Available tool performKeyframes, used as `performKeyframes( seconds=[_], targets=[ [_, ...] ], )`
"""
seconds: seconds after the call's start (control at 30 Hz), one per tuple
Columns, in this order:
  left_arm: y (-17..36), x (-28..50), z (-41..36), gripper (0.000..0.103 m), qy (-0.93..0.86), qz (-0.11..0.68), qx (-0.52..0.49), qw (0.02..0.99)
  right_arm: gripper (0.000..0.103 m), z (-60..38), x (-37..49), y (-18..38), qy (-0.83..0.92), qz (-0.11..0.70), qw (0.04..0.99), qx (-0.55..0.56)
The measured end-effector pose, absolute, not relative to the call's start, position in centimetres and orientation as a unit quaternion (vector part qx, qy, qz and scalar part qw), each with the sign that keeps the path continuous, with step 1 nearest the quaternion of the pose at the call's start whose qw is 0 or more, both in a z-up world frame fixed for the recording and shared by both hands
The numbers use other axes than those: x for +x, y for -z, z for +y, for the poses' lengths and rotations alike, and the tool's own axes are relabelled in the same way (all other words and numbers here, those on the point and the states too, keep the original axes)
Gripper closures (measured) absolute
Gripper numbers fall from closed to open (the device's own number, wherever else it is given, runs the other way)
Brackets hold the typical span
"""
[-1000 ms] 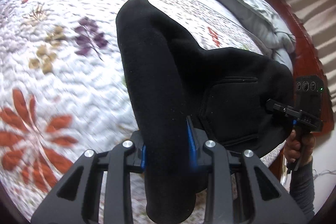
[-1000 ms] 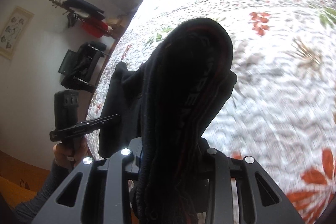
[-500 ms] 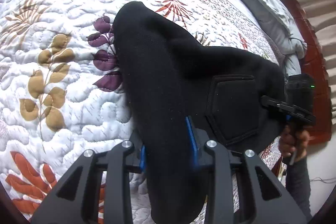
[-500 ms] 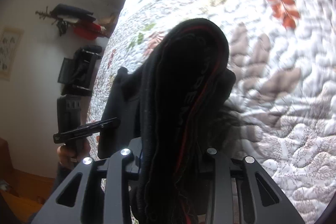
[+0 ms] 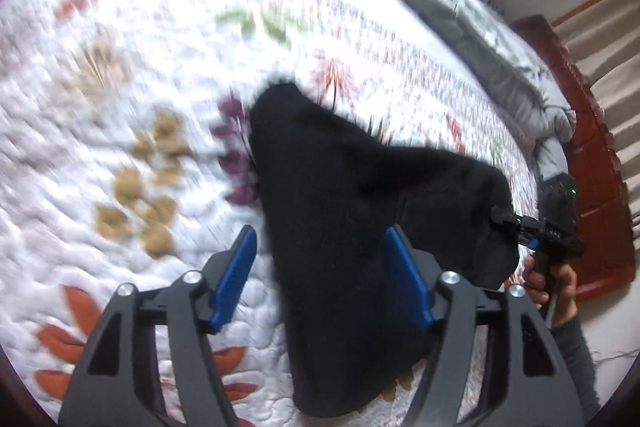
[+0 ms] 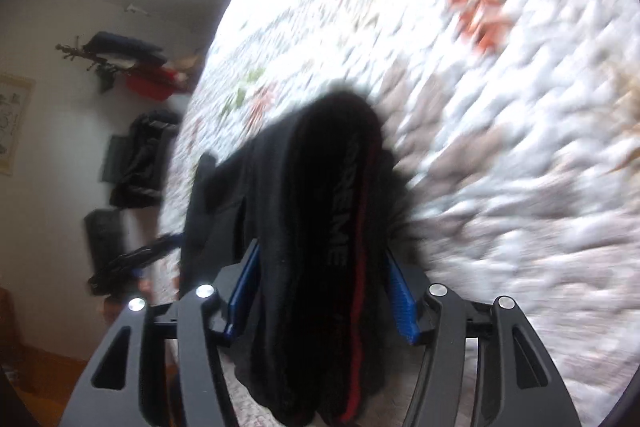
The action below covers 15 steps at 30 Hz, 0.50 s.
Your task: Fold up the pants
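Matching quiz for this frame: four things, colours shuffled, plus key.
Things:
1. pants
2. quilt
3. duvet
4. bed frame

Colours:
a. grey
b. black
c. red-brown
d. white with a leaf print

Pairs: 1-b, 2-d, 3-a, 4-c

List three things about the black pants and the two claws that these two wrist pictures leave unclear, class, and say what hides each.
- Quilt pattern: motion blur, both views.
- Waistband lettering on the pants: blurred, partly folded, right view.
- Right claw opening: small, edge-on, left view.
- Pants' near end: cut off between the left claw fingers.
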<state>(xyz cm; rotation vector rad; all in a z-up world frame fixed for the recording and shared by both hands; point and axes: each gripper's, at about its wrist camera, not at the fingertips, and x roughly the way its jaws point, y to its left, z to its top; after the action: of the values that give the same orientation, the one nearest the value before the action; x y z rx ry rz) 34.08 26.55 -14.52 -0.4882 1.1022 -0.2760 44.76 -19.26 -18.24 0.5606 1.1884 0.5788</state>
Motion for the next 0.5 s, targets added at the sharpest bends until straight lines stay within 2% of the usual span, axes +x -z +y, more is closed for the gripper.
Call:
performKeyframes(
  seconds=[0.07,0.13,0.23,0.37,0.4,0.43,0.47,0.5],
  targets=[
    [12.6,33.9,27.0,0.031,0.128,0.482,-0.234,0.835,0.053,-20.3,44.6,15.6,-0.257,0.51,0.779,0.259],
    [11.3,34.3,27.4,0.028,0.135,0.449,-0.253,0.846,0.056,-20.3,44.6,13.7,-0.268,0.481,0.792,0.263],
    [11.1,35.9,26.7,0.027,0.154,0.433,-0.269,0.847,0.058,-18.4,45.1,12.2,-0.295,0.455,0.796,0.269],
    [13.4,38.2,24.7,0.03,0.182,0.454,-0.291,0.822,0.06,-15.3,46.6,15.2,-0.311,0.49,0.764,0.282],
    [14.2,38.6,24.6,0.03,0.179,0.461,-0.294,0.818,0.064,-15.4,46.8,16.4,-0.302,0.501,0.759,0.286],
    [15.3,39.0,24.6,0.03,0.174,0.473,-0.299,0.811,0.073,-15.9,47.2,17.7,-0.292,0.509,0.757,0.289],
    [16.3,39.3,24.7,0.034,0.167,0.481,-0.303,0.805,0.086,-16.8,47.5,18.9,-0.286,0.514,0.753,0.295],
    [16.9,39.4,24.8,0.035,0.165,0.485,-0.307,0.802,0.092,-17.3,47.7,19.9,-0.281,0.52,0.747,0.304]
  ],
)
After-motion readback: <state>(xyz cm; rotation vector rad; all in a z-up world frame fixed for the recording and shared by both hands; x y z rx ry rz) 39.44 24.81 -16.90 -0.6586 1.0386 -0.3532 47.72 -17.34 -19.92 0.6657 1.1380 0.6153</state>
